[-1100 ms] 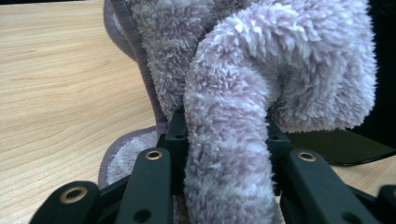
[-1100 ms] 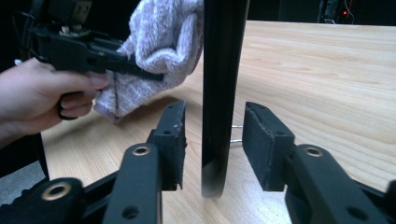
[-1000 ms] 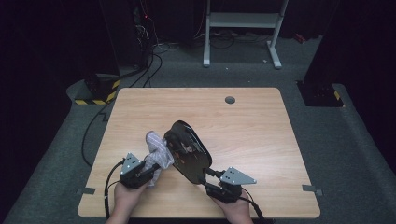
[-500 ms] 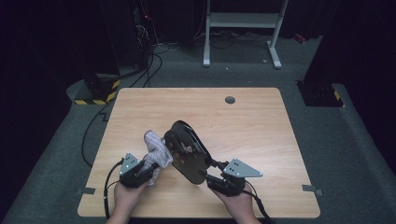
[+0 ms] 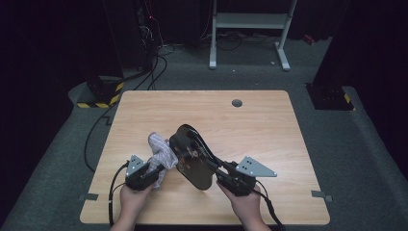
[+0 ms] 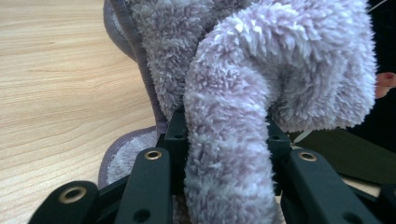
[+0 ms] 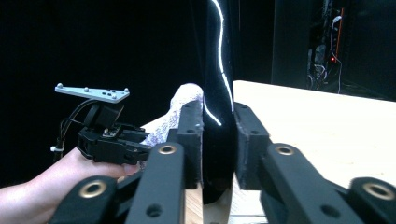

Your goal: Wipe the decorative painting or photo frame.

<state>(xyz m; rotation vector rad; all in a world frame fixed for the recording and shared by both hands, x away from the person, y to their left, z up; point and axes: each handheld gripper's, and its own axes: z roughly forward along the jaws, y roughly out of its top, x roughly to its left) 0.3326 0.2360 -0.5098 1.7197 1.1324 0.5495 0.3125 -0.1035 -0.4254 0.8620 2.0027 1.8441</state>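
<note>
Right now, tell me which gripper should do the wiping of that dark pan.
Left. The left gripper is shut on the fluffy lilac cloth, right beside the pan. The right gripper is clamped on the pan's edge, holding it tilted on the table, so it should probably just steady.

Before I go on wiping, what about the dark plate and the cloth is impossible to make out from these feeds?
- Dark plate: in the high view its material and surface marks are too small and dim; in the right gripper view it shows edge-on, top cut off by the frame.
- Contact between purple cloth and plate: too small in the high view; the cloth blocks the left gripper view.
- Left gripper: the cloth hides its jaw tips.
</note>
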